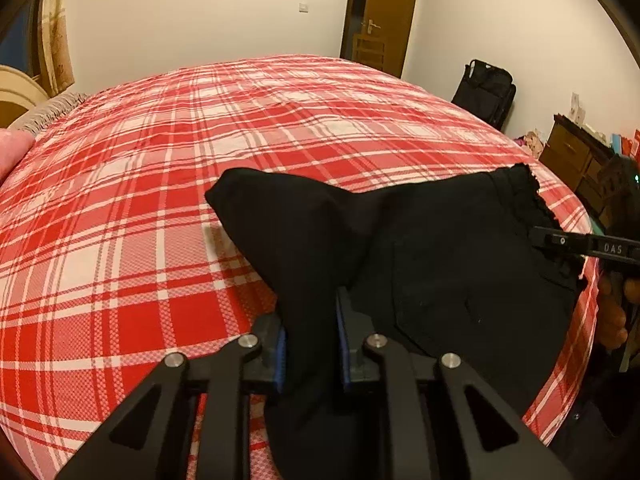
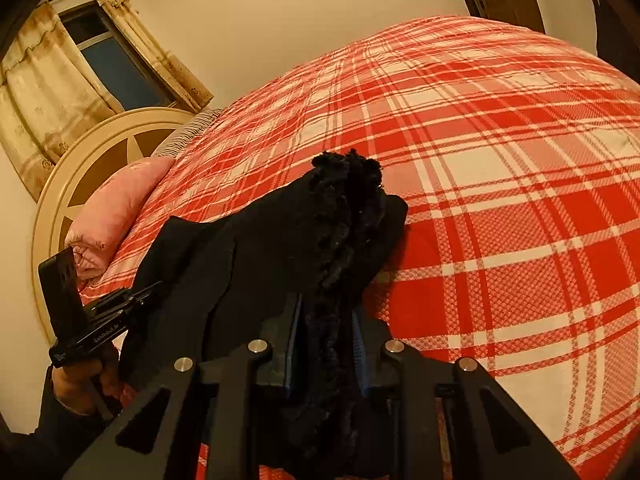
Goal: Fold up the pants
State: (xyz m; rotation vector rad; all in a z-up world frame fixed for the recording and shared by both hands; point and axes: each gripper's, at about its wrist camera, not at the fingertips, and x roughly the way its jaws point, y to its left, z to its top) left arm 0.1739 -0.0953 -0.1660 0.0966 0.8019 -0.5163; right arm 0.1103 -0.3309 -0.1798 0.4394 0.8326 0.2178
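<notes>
The black pants [image 1: 440,264] lie bunched at the near edge of a bed with a red plaid cover [image 1: 160,200]. My left gripper [image 1: 310,344] is shut on a fold of the black cloth, which rises in a peak ahead of the blue pads. At the right edge of the left wrist view the right gripper [image 1: 540,240] reaches in at the frilly waistband. In the right wrist view the pants [image 2: 248,256] hang over my right gripper [image 2: 326,344], which is shut on the gathered waistband. The left gripper [image 2: 104,320] shows at the lower left, held by a hand.
A pink pillow [image 2: 116,208] and a cream headboard [image 2: 80,168] stand at the head of the bed. A black bag [image 1: 486,92], a wooden dresser [image 1: 572,156] and a door [image 1: 384,16] stand past the bed's right side and far end. A hand [image 1: 612,312] grips the right tool.
</notes>
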